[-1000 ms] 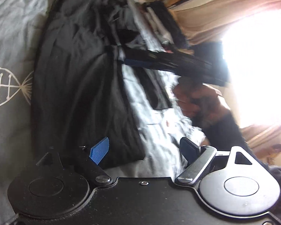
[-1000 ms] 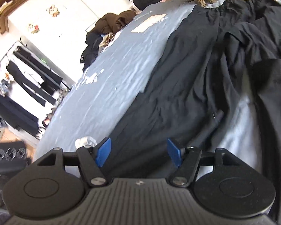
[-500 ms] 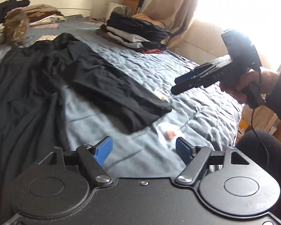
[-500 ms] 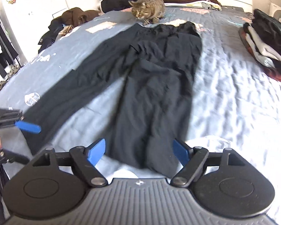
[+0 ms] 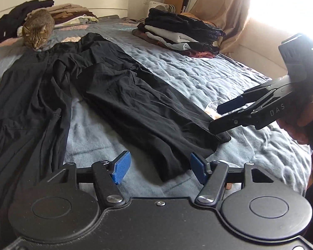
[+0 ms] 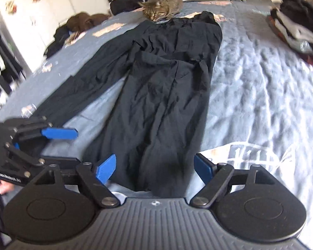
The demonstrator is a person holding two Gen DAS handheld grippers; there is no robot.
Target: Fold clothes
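A pair of black trousers (image 5: 123, 95) lies spread on the blue-grey bed, waistband far, legs toward me; it also shows in the right wrist view (image 6: 162, 95). My left gripper (image 5: 159, 167) is open and empty, just above the hem of the right leg. My right gripper (image 6: 154, 166) is open and empty, over the same leg's hem. In the left wrist view the right gripper (image 5: 221, 114) hovers open at the hem's right corner. In the right wrist view the left gripper (image 6: 58, 143) is open at lower left.
A tabby cat (image 5: 38, 31) sits at the trousers' waistband, also seen in the right wrist view (image 6: 162, 2). A stack of folded clothes (image 5: 179, 33) lies at the bed's far right. More clothes (image 6: 77, 25) are piled at the far left. A curtain and bright window stand at the right.
Both grippers have swung from looking across the bed to facing along the trousers from the hem end, and have come down closer to the right leg's hem. Both stay open.
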